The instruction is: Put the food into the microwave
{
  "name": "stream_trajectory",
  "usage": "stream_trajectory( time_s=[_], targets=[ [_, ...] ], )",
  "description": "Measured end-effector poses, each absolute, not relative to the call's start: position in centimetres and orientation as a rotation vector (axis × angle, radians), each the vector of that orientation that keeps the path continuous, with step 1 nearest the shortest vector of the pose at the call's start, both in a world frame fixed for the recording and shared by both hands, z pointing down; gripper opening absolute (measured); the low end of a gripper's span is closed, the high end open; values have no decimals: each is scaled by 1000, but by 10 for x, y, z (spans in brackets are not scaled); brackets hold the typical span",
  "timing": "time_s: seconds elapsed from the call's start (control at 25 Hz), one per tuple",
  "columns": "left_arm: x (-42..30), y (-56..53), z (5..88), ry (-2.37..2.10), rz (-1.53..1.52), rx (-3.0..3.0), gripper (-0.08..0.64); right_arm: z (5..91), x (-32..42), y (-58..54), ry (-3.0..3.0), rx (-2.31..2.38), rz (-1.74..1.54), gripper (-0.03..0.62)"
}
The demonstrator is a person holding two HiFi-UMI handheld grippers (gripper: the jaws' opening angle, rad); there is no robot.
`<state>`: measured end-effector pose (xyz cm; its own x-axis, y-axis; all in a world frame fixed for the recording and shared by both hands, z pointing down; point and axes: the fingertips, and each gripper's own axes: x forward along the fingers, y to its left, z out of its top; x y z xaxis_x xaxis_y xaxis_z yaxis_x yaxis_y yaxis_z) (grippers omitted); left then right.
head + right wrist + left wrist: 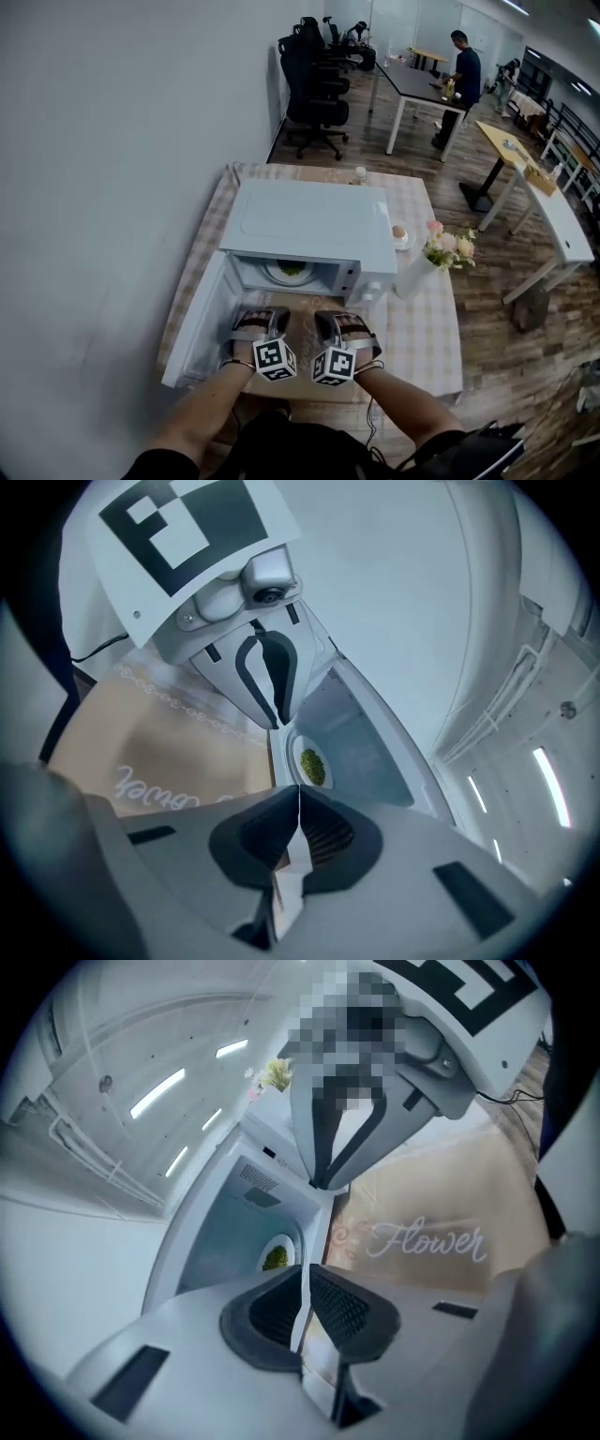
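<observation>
Just before the microwave (309,225): left gripper (262,317) and right gripper (337,317), both clenched on nothing, jaws pressed together. Inside the microwave: a small, round, leafy-green heap of food (292,269) on a white plate (278,275). Door (197,328) swung open at the microwave's left.

left gripper (262,317), right gripper (338,319): grey bodies, black-white marker cubes (274,358)

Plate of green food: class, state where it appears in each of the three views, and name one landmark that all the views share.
Head view: plate of green food at centre, inside the open microwave.
Left gripper view: the plate is lower centre, just above the closed jaws.
Right gripper view: the plate is at centre, above the closed jaws.
Shared landmark: the beige mat.
</observation>
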<state>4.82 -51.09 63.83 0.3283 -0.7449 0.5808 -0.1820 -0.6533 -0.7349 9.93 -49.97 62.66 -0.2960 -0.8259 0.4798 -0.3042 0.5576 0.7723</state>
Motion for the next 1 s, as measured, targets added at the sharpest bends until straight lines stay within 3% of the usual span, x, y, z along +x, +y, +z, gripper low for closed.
stream_trajectory(
  time_s=[0.48,1.0],
  targets=[
    [67,-439,570,1109,-953,-2326,9,566,117,-434,-2094,1147,-441,11],
    [31,-372,491,1534,-457,-2683,8,496,126,-380,-2388,1246,-264,11]
  ],
)
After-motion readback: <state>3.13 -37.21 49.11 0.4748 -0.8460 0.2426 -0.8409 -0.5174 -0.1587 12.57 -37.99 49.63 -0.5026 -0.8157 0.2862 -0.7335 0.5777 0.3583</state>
